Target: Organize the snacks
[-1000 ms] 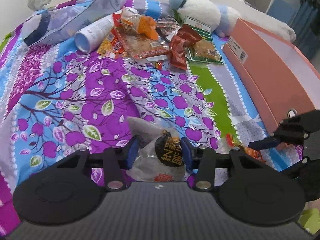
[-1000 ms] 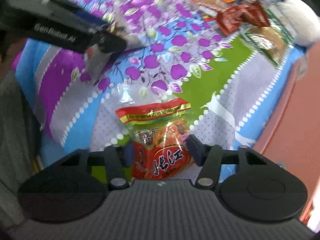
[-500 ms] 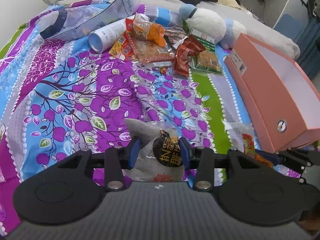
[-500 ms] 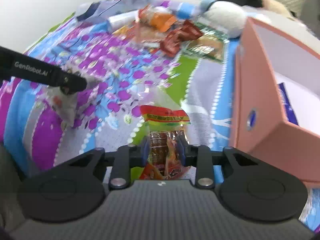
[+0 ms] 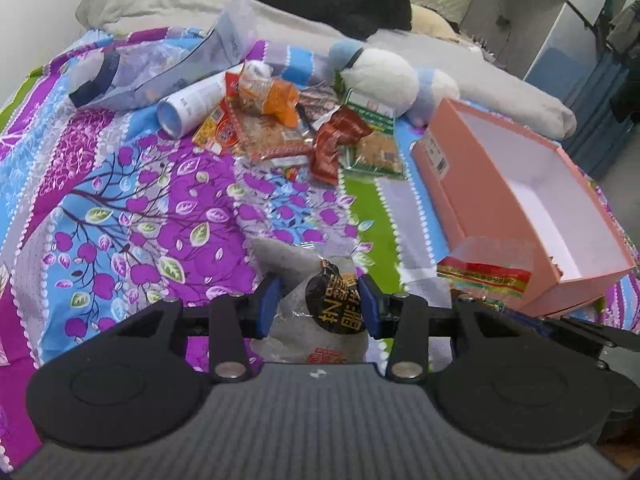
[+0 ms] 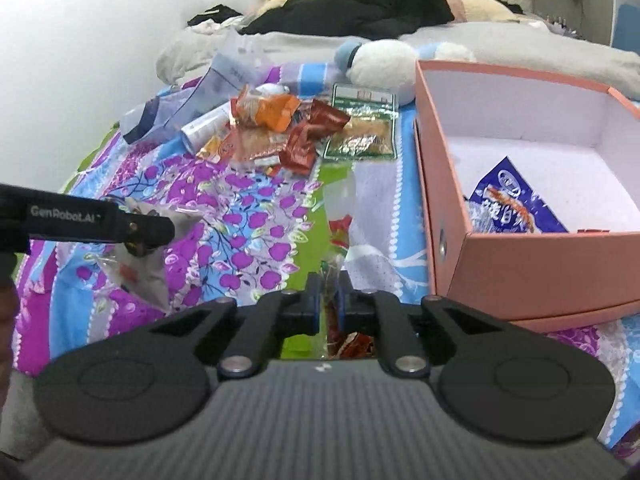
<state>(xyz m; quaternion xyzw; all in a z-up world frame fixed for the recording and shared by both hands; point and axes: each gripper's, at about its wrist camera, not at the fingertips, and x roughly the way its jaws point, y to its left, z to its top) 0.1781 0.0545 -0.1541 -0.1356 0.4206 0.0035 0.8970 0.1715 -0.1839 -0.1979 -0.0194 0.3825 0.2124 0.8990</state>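
Note:
My left gripper (image 5: 318, 306) is shut on a clear grey snack bag (image 5: 320, 320) with a round black label, lifted off the bedspread. In the right wrist view the same gripper (image 6: 152, 230) reaches in from the left, the bag (image 6: 140, 268) hanging under it. My right gripper (image 6: 328, 305) has its jaws closing, pads pressed on a red snack packet (image 6: 340, 232) seen edge-on. That packet (image 5: 484, 276) hangs beside the open pink box (image 5: 460, 168). The box (image 6: 540, 268) holds a blue snack packet (image 6: 512, 204).
A pile of snack packets (image 5: 280, 120) lies at the far side of the patterned bedspread (image 5: 120, 200), with a white tube (image 5: 192, 108) and a clear pouch (image 5: 160, 68). A white-and-blue plush toy (image 5: 384, 76) lies behind them. Black clothes (image 6: 360, 4) lie on the grey bedding.
Both grippers have risen from the bedspread with their packets. The right jaws have narrowed onto the red packet and the wrist has rolled, so the packet now shows edge-on beside the box.

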